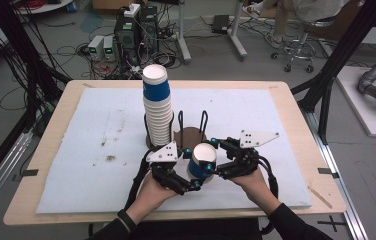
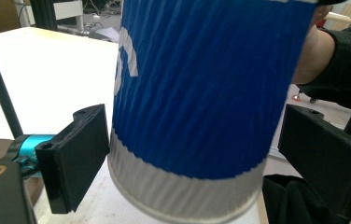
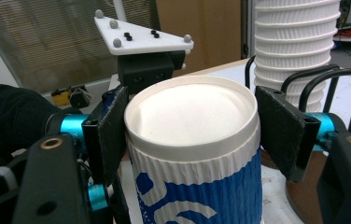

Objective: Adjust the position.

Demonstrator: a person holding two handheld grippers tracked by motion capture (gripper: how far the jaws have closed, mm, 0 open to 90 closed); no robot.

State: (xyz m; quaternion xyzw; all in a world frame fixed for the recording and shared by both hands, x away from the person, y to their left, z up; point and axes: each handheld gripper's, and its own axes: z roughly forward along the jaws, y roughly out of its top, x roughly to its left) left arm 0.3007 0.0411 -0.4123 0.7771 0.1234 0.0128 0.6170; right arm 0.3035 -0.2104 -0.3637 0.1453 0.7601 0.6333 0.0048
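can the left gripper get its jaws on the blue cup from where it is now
Probably yes. The blue cup already sits between the open jaws of the left gripper, with small gaps either side and nothing between. The right gripper is holding it near the top.

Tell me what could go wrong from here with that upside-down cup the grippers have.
1. The right gripper clamps the inverted blue cup near its white base; squeezing could dent the ribbed wall.
2. The left gripper has open jaws around the cup's lower part, one close to the wall; closing off-centre might tilt it.
3. The tall cup stack in the wire holder stands close behind; a swing could knock it.
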